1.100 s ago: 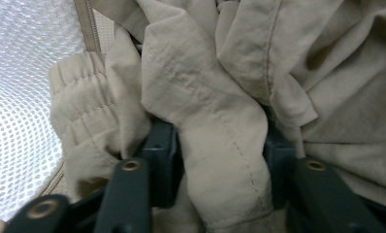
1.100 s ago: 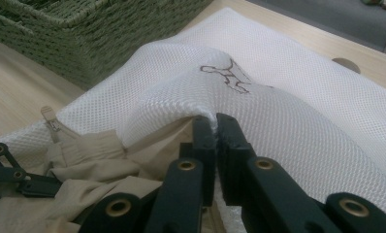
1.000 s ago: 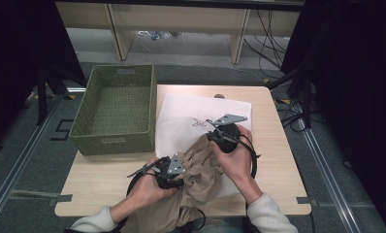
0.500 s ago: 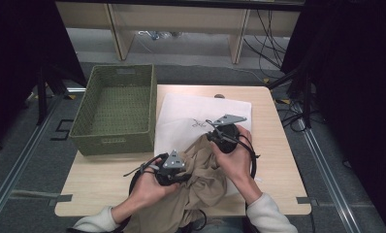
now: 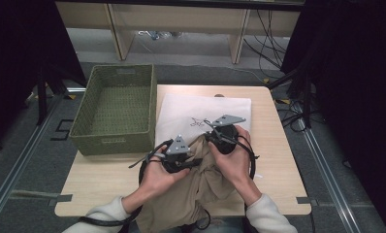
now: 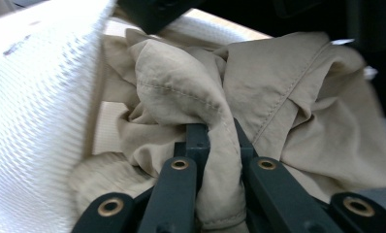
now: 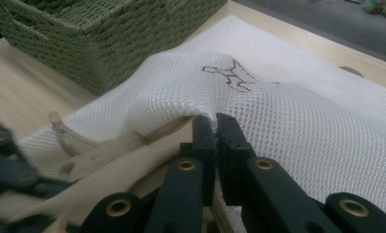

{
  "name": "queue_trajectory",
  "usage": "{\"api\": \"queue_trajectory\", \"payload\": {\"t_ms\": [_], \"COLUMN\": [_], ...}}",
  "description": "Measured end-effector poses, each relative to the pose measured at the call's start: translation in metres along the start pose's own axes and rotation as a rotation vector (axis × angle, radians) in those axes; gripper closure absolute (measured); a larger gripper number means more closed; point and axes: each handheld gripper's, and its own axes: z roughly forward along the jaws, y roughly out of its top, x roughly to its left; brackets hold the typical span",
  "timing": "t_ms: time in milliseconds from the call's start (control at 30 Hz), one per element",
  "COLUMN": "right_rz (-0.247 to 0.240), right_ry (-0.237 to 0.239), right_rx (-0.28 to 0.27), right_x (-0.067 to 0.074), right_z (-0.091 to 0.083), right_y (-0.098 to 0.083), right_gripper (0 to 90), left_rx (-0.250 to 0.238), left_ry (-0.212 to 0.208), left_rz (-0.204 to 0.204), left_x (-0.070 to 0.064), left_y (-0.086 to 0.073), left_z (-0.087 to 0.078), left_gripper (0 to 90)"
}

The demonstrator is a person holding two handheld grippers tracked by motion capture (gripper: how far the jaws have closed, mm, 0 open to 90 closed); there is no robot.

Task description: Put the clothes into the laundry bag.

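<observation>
Khaki garment (image 6: 259, 97) pinched by left tool (image 6: 215, 141); right view: mesh bag (image 7: 288, 121).

Two black jaws rise from the bottom of the frame, and the left gripper (image 6: 219, 145) has just closed them on a thick fold of beige garment (image 6: 278, 97), which bulges up over the tips and hangs down between them. The crumpled cloth, its stitched seams showing, takes up the centre and right. A white mesh bag (image 6: 40, 107) runs down the left side, its edge lying against the garment. Something dark and blurred crosses the top edge.
</observation>
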Motion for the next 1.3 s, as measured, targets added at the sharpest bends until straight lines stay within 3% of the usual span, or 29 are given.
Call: {"api": "queue_trajectory", "payload": {"t_ms": [33, 133, 167, 200, 267, 367, 433, 467, 567, 633, 800, 900, 933, 1000, 1067, 1133, 1167, 1267, 1300], "right_rz": [-0.011, 0.004, -0.028, 0.016, -0.029, -0.020, -0.016, 0.015, 0.003, 0.035, 0.027, 0.019, 0.027, 0.019, 0.039, 0.025, 0.025, 0.029, 0.034], "right_ry": [-0.016, 0.014, 0.015, 0.018, 0.020, 0.023, 0.025, 0.010, 0.004, 0.004, -0.005, -0.003, -0.003, -0.003, -0.004, -0.002, -0.002, -0.003, -0.004], "right_rx": [-0.011, -0.001, -0.015, -0.004, -0.002, 0.007, 0.009, 0.024, 0.020, 0.026, 0.017, 0.017, 0.022, 0.018, 0.022, 0.021, 0.021, 0.027, 0.026], "right_x": [0.000, 0.001, 0.000, 0.003, 0.000, 0.000, -0.001, 0.000, -0.002, -0.002, -0.004, -0.004, -0.004, -0.004, -0.003, -0.004, -0.004, -0.004, -0.004], "right_z": [0.000, -0.001, 0.001, 0.001, 0.003, 0.004, 0.005, 0.003, 0.003, 0.002, 0.003, 0.003, 0.003, 0.003, 0.003, 0.003, 0.003, 0.003, 0.003], "right_y": [0.000, 0.001, 0.000, 0.000, -0.001, -0.001, -0.002, -0.003, -0.002, -0.003, -0.003, -0.003, -0.003, -0.003, -0.003, -0.003, -0.003, -0.003, -0.003], "right_gripper": [88.3, 88.3, 88.3, 88.3, 88.3, 88.3, 88.3, 88.3, 88.3, 88.3, 88.3, 88.3, 88.3, 88.3, 88.3, 88.3, 88.3, 88.3, 88.3], "left_rx": [0.019, 0.059, 0.076, 0.088, 0.094, 0.091, 0.086, 0.088, 0.058, 0.033, 0.000, -0.013, -0.004, 0.014, 0.007, 0.011, 0.018, 0.032, 0.049], "left_ry": [0.030, 0.038, 0.056, 0.066, 0.078, 0.076, 0.079, 0.083, 0.073, 0.063, 0.056, 0.030, 0.023, 0.024, 0.014, 0.007, 0.007, 0.008, 0.014], "left_rz": [-0.008, -0.001, -0.015, -0.012, -0.001, 0.004, 0.015, 0.023, 0.035, 0.043, 0.034, 0.043, 0.029, 0.045, 0.039, 0.032, 0.051, 0.047, 0.067], "left_x": [0.002, 0.010, 0.013, 0.015, 0.017, 0.016, 0.015, 0.014, 0.011, 0.006, -0.001, -0.005, -0.007, -0.009, -0.012, -0.014, -0.014, -0.018, -0.019], "left_y": [-0.001, -0.003, -0.007, -0.009, -0.011, -0.011, -0.011, -0.011, -0.011, -0.009, -0.005, -0.003, -0.004, -0.005, -0.006, -0.008, -0.008, -0.012, -0.015], "left_z": [0.007, 0.015, 0.024, 0.027, 0.031, 0.033, 0.031, 0.029, 0.021, 0.011, -0.007, -0.020, -0.023, -0.028, -0.029, -0.029, -0.030, -0.028, -0.026], "left_gripper": [83.9, 83.7, 83.6, 83.4, 83.0, 82.5, 81.1, 77.8, 71.1, 56.4, 44.5, 38.0, 36.6, 34.1, 31.6, 29.6, 29.6, 27.0, 25.8]}}
